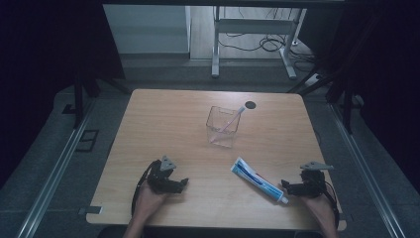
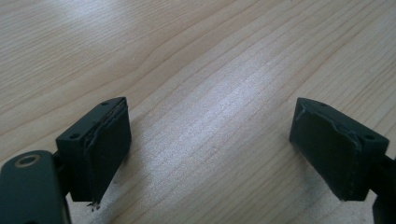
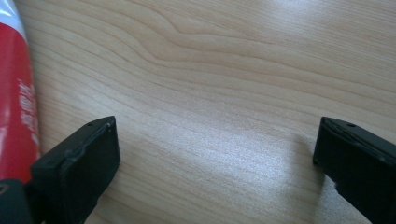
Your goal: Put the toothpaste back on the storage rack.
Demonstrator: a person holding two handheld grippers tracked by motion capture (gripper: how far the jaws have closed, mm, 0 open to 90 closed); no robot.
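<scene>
In the high view, the left gripper [image 1: 184,183] is seen at the lower left of the frame, resting low over the wooden table [image 1: 163,124] and held by a hand [image 1: 148,199] entering from the bottom edge. In the left gripper view, its two black jaws are spread wide apart, one at the lower left and one at the lower right of the frame, with bare wood grain between them; nothing is held and nothing is touched by the pads [image 2: 109,149].

The right gripper [image 1: 285,187] is seen at the lower right of the high view, likewise held by a hand [image 1: 322,208]. In the right gripper view, its jaws are released and stand wide apart, with bare table between them. No object is grasped. The toothpaste tube [image 1: 258,180] lies flat on the table, running diagonally from the lower centre toward the lower right of the high view, its capped end just beside the right gripper's jaw tips. In the right gripper view, the tube [image 3: 16,93] is shown as a red and white band along the left edge, outside the left-hand jaw and close beside it; contact cannot be confirmed.

A clear plastic cup [image 1: 222,127] stands upright at the centre of the high view, well apart from both grippers, with a toothbrush [image 1: 232,120] leaning inside it
</scene>
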